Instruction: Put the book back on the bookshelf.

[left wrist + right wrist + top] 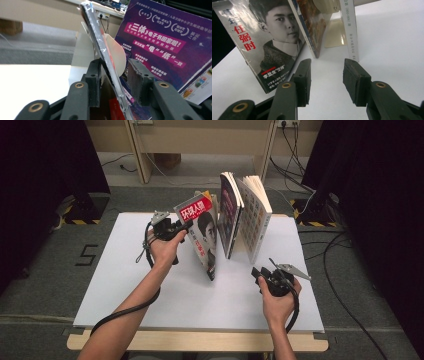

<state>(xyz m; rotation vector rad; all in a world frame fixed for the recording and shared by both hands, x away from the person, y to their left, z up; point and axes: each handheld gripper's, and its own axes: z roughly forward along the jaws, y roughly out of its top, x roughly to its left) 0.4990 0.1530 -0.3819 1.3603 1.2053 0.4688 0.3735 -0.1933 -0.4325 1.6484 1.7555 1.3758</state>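
Observation:
A magazine (200,232) with a red title and a portrait on its cover stands tilted on the white table board (125,285). My left gripper (186,226) is at its upper left edge. In the left gripper view the magazine's edge (100,47) runs between the jaws of the left gripper (115,63). It lies against the left pad, and a gap separates it from the right pad. My right gripper (259,271) hovers open near the front right, with nothing between the jaws. In its own view the right gripper (327,62) faces the magazine (269,42).
A purple-covered book (229,215) and a white book (255,215) stand upright to the right of the magazine. A beige bookend (334,37) sits between them. The table's wooden front edge (200,342) is near the person. Cables lie on the floor at the right.

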